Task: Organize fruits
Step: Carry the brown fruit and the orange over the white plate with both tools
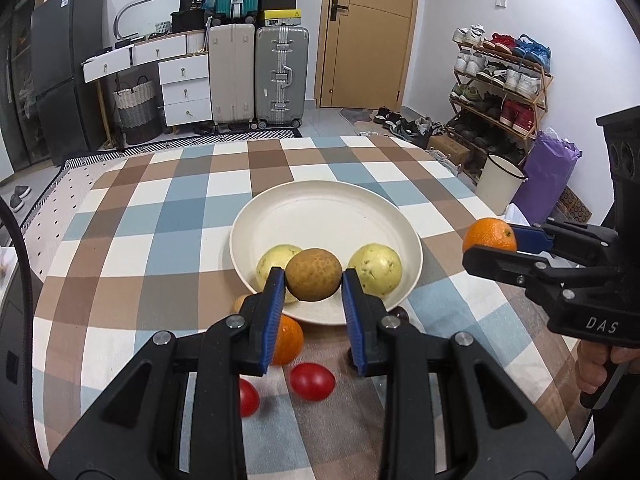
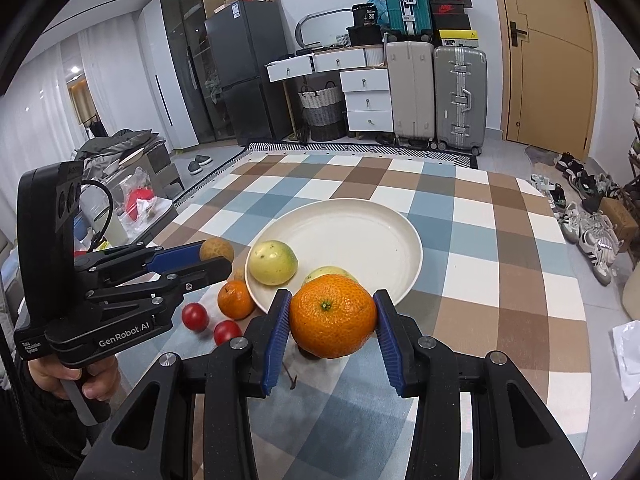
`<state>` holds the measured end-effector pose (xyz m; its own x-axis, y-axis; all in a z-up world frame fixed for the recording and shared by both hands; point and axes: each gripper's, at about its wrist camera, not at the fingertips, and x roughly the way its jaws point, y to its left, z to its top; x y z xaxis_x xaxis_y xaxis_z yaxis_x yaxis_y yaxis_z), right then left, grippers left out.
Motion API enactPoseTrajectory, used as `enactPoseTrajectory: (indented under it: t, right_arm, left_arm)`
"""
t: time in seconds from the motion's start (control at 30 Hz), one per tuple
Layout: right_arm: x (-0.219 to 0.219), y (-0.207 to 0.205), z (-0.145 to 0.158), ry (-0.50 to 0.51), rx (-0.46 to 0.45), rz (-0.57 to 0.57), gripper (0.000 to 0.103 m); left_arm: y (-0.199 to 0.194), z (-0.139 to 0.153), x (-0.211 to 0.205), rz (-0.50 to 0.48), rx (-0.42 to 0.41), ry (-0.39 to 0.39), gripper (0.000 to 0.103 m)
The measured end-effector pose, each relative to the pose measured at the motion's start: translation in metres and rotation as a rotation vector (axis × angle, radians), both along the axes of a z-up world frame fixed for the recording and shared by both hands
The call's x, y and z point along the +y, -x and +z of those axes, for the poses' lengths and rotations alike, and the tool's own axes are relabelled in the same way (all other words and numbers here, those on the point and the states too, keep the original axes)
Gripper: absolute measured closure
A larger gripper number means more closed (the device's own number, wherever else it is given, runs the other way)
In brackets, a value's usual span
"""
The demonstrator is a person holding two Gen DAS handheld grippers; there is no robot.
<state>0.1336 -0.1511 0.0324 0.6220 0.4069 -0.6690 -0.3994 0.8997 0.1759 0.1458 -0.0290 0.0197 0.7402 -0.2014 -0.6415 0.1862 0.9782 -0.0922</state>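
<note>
Left wrist view showed the left gripper (image 1: 314, 280) with its blue fingers (image 1: 276, 300) closed on a brown speckled fruit (image 1: 314, 275), held in front of the near rim of the cream plate (image 1: 320, 216) on the checked table (image 1: 160, 216). Two pale yellow-green fruits (image 1: 376, 274) lay in the plate's near part. Just short of the plate, on the table, sat a loose orange (image 1: 288, 338) and two red tomatoes (image 1: 312, 380). Right wrist view showed the right gripper (image 2: 333, 322) with its fingers (image 2: 386, 336) clamped on a larger orange (image 2: 332, 316), held before the plate's near rim.
</note>
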Motion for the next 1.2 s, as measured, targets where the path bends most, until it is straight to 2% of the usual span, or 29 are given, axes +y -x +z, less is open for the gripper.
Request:
enactPoseTrajectory:
  t: [0.57,1.2]
  right_arm:
    - [-0.008,-0.046,-0.018,-0.016,0.032,-0.037,0.061]
    - [-0.007,-0.086,-0.052,-0.029,0.099,-0.096,0.061]
  left_arm:
    - [-0.041,-0.011,-0.006,0.023,0.014,-0.021,0.077]
    - [-0.081,-0.031,-0.02,-0.002,0.053,-0.046,0.077]
